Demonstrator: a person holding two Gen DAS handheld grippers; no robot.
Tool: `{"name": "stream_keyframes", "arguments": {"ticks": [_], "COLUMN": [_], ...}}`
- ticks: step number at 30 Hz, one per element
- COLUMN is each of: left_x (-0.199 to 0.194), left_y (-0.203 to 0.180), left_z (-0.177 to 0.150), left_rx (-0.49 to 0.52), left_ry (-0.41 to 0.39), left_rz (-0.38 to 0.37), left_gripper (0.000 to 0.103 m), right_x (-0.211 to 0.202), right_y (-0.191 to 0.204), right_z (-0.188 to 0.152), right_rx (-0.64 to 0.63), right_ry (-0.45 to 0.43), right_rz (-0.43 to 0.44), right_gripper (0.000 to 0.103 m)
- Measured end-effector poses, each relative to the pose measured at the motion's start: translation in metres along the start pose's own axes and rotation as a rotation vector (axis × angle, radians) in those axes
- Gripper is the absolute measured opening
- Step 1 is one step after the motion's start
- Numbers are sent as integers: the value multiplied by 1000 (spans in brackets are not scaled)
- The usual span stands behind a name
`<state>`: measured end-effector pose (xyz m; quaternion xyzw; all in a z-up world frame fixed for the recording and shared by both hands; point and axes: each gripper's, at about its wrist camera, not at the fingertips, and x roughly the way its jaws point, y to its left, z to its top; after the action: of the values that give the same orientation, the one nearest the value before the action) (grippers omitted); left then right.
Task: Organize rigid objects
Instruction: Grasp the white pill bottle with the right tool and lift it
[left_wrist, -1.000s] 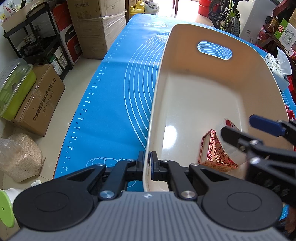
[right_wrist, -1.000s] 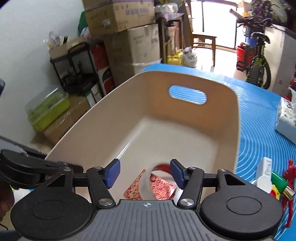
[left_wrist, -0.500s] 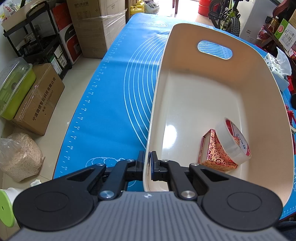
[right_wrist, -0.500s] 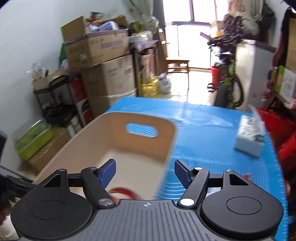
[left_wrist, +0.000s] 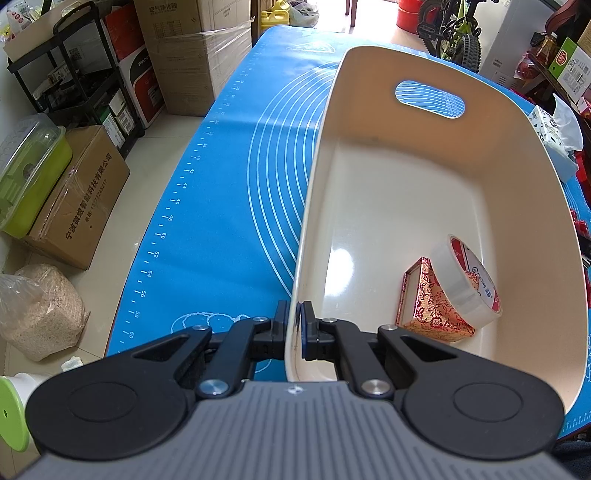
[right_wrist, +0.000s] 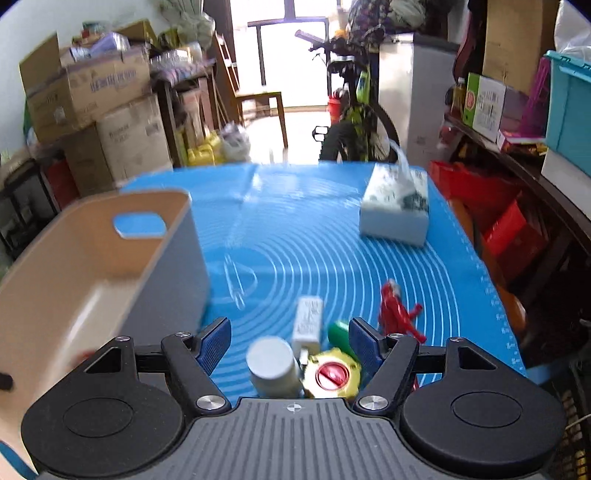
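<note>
Two things lie in the cream bin (left_wrist: 406, 192) so far: a red-and-gold patterned box (left_wrist: 430, 306) flat on the floor of the bin at its near right corner, and a roll of clear tape (left_wrist: 467, 282) with a red-and-white core, tilted and leaning on top of that box against the right wall. All other floor of the bin is bare and glossy. The bin stands on the blue mat (left_wrist: 221, 206), its oval handle cut-out at the far end.

My left gripper (left_wrist: 295, 328) is pinched tight on the near rim of the bin, one pad outside the wall and one inside.

My right gripper (right_wrist: 290, 339) stands wide, with nothing between its blue pads (right_wrist: 214, 341) touching them. It hangs over the mat to the right of the bin (right_wrist: 110, 236), above a small cluster of loose items: a white round-capped bottle (right_wrist: 271, 363), a yellow piece with a red centre (right_wrist: 332, 374), a white rectangular block (right_wrist: 308, 323) and something green (right_wrist: 340, 332) just behind them. A red toy figure (right_wrist: 397, 312) lies a little to the right of my right finger. Farther back on the mat sits a tissue pack (right_wrist: 397, 206), well apart from everything else.
</note>
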<state>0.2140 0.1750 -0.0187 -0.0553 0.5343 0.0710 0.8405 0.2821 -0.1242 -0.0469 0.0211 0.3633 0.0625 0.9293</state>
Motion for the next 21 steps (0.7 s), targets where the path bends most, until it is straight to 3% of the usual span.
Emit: {"name": "stream_keyframes", "arguments": {"ticks": [8, 16, 21], "left_x": [0, 0, 0], "left_y": [-1, -1, -1], "left_z": [0, 0, 0], "left_rx": [0, 0, -1], "left_ry": [0, 1, 1], "left_rz": [1, 1, 1], "left_gripper": [8, 8, 8], "right_x": [24, 37, 43], "right_y": [12, 17, 19], "right_z": [-11, -18, -21], "right_rx": [-64, -94, -103], "right_ry": [62, 70, 71], "right_rz": [-29, -35, -37], "right_gripper": [75, 75, 64]}}
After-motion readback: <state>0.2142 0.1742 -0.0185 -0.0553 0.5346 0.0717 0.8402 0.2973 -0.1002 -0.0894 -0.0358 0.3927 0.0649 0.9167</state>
